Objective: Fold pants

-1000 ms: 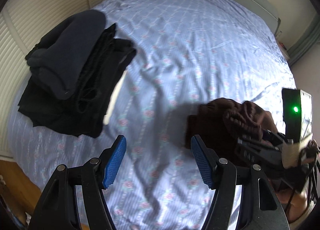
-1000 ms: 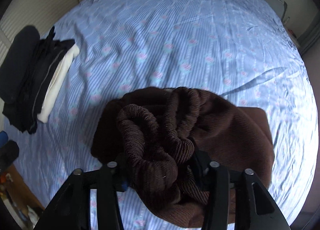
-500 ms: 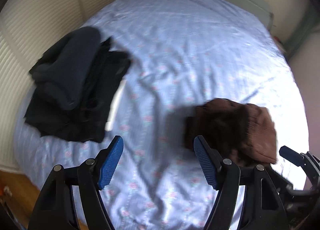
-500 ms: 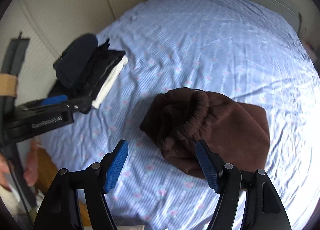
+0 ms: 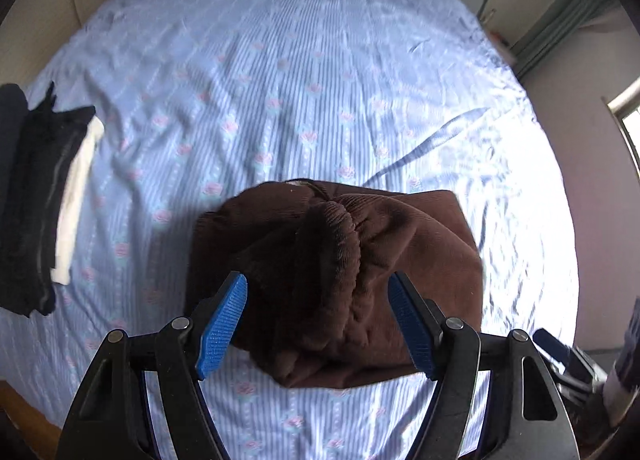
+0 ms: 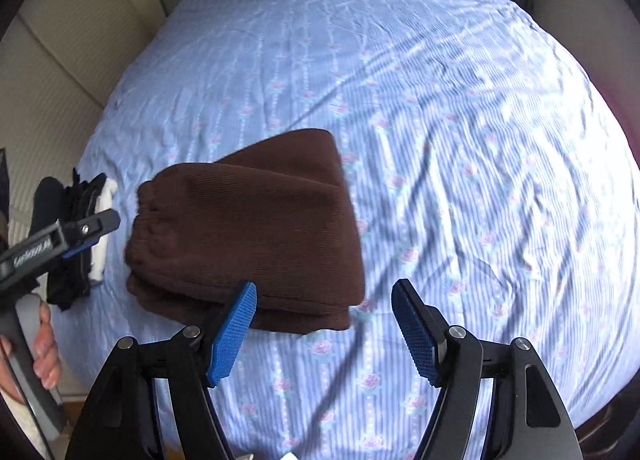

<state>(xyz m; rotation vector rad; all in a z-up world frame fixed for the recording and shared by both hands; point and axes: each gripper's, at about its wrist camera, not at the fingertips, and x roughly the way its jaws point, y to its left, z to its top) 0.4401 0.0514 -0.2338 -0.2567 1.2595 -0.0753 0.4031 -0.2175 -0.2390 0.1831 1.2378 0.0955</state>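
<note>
My left gripper (image 5: 318, 314) hangs with its blue pads spread wide, empty, over the brown pants (image 5: 340, 280), which lie folded in one bundle on the bed (image 5: 320, 80). My right gripper (image 6: 324, 318) is likewise spread apart and holds nothing, just beside the pants' near edge. One stack of dark folded clothes (image 5: 36, 200) sits well apart near the bed's left edge.

Your pants (image 5: 400, 244): brown ribbed cloth, matt.
Your bed sheet (image 5: 304, 72): striped cloth, creased, faint sheen.
Your tool pads (image 5: 221, 324): blue ridged plastic.
</note>
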